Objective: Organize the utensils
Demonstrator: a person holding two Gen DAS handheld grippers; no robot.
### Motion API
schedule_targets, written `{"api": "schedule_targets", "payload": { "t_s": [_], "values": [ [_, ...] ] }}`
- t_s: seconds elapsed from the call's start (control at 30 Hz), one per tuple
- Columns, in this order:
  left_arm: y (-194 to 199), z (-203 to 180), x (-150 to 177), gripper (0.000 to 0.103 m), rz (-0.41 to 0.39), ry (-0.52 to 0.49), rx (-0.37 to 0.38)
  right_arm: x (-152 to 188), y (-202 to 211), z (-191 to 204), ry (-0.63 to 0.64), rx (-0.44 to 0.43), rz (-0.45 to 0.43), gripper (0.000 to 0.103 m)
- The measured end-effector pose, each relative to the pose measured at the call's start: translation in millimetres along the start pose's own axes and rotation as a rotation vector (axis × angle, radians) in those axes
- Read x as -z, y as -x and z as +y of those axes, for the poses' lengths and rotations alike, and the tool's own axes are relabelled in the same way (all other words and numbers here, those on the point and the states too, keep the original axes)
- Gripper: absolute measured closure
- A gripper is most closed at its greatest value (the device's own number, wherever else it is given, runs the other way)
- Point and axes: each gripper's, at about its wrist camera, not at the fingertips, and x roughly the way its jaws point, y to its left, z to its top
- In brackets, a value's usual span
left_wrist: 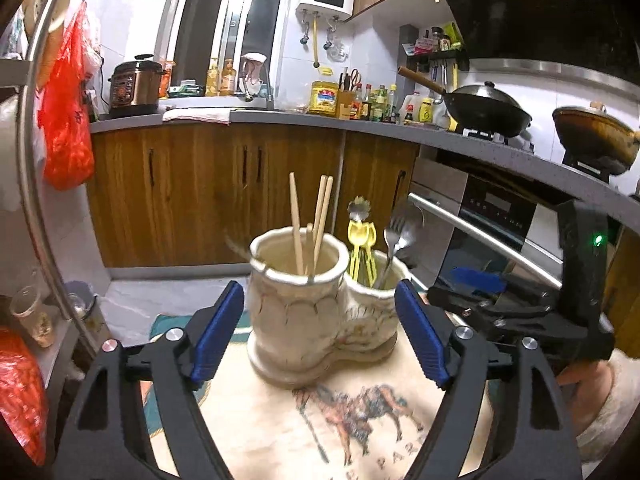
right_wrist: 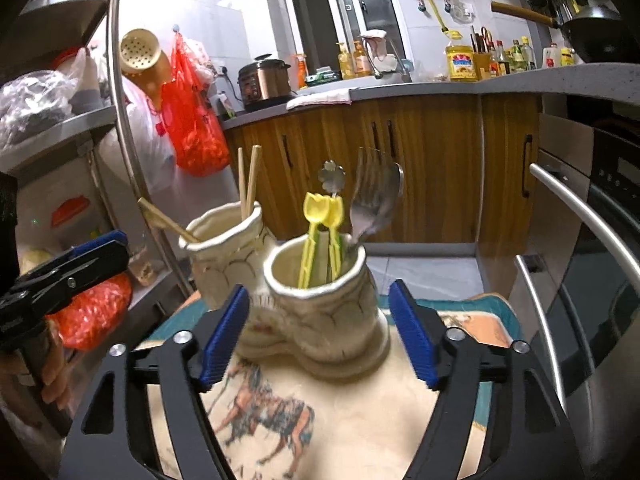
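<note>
The cream ceramic two-cup utensil holder (left_wrist: 320, 312) stands on the horse-printed cloth (left_wrist: 320, 420) covering the bench. Wooden chopsticks (left_wrist: 316, 224) fill one cup; yellow plastic forks (right_wrist: 322, 236) and what look like blurred steel cutlery (right_wrist: 372, 204) the other. The left hand-held gripper (left_wrist: 320, 332) and right hand-held gripper (right_wrist: 320, 336) gape wide, empty.

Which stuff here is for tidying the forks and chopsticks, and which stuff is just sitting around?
For the job: ceramic holder, chopsticks, yellow utensils, metal fork, open left gripper, open right gripper.

Just around: black wok, rice cooker, red bag, oil bottle, horse cloth.
</note>
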Motion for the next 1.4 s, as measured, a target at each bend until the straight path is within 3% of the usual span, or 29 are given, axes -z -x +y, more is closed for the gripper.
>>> {"api": "schedule_targets", "payload": {
  "t_s": [0.1, 0.23, 0.47, 0.67, 1.4],
  "values": [
    [12.1, -1.9, 10.1, 0.011, 0.012, -0.005, -0.028, 7.6, 10.5, 4.0, 0.018, 0.024, 0.012, 0.022],
    [26.3, -1.2, 22.4, 0.006, 0.028, 0.011, -0.081, 16.2, 22.7, 10.8, 0.028, 0.052, 0.014, 0.014],
    [38.4, 5.0, 42.0, 0.006, 0.082, 0.035, -0.168, 26.1, 43.6, 25.2, 0.056, 0.118, -0.009, 0.006],
    [49.4, 3.1, 47.4, 0.006, 0.079, 0.032, -0.198, 29.1, 56.8, 30.0, 0.059, 0.129, -0.024, 0.005],
    [60.9, -14.5, 44.9, 0.006, 0.079, -0.021, -0.208, 34.5, 70.3, 38.0, 0.064, 0.115, -0.024, 0.005]
  ]
}}
